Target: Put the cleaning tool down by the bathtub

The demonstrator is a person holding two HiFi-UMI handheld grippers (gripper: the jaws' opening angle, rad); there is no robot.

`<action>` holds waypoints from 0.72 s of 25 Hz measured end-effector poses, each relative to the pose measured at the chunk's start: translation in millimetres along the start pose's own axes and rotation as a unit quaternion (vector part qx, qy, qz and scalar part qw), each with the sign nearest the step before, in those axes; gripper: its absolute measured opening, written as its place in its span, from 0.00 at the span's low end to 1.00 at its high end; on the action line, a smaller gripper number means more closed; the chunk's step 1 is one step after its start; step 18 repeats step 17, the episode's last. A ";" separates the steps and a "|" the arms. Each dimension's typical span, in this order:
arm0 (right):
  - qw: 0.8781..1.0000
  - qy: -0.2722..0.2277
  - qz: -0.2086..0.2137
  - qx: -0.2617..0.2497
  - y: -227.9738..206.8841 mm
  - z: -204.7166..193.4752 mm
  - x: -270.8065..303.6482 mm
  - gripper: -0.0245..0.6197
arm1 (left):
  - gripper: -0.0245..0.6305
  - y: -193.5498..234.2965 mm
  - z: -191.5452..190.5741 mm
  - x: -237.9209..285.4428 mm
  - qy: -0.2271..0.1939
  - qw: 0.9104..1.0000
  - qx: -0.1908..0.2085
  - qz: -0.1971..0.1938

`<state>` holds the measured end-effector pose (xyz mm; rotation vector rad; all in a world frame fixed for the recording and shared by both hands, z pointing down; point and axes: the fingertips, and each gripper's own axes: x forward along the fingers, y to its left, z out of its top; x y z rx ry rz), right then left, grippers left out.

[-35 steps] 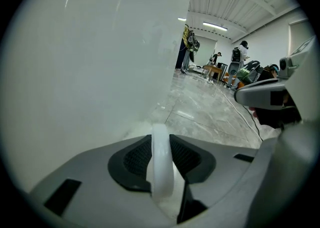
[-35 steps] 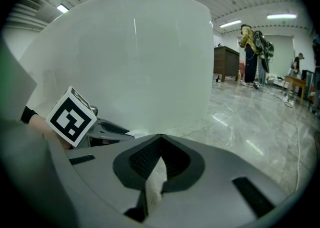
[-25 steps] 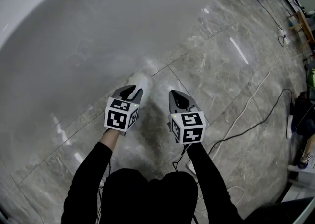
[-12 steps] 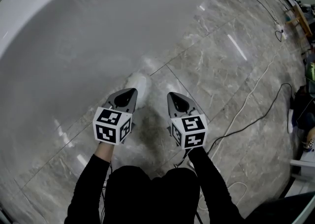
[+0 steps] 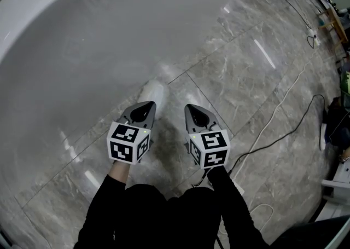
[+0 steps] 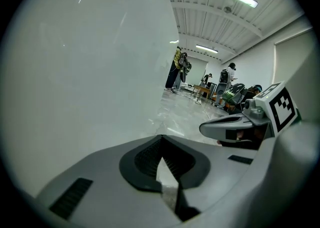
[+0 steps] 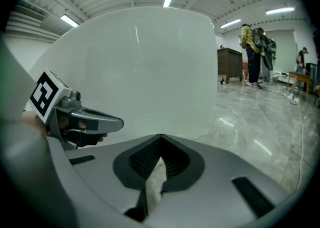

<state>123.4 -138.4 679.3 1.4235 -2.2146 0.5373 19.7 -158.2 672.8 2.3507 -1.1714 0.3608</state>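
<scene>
The cleaning tool (image 5: 153,93), a small white object, lies on the marble floor right beside the outer wall of the big white bathtub (image 5: 82,45). My left gripper (image 5: 143,106) hovers just behind the tool, apart from it, with its jaws shut and nothing between them (image 6: 161,137). To its right, my right gripper (image 5: 191,109) hangs level with it over the floor, also shut and empty (image 7: 160,137). Each gripper view shows the tub wall ahead, and the other gripper at the side.
Grey marble tiles (image 5: 229,78) spread to the right of the tub. A black cable (image 5: 284,133) and a white cable (image 5: 279,105) run across them. Clutter and furniture (image 5: 333,133) line the far right edge. People (image 7: 250,54) stand far off in the room.
The left gripper has drawn back from the white tool, which now lies fully uncovered by the tub. The right gripper has barely moved.
</scene>
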 end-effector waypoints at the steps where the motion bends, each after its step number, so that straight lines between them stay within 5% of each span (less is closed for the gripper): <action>1: 1.000 -0.001 0.000 0.000 -0.1 0.4 -0.5 0.04 | 0.05 -0.3 -0.5 0.1 0.001 1.000 0.000 0.000; 18: 1.000 0.007 0.003 -0.001 0.7 -4.3 1.9 0.04 | 0.05 -2.7 -10.2 3.8 0.012 1.000 -0.002 0.000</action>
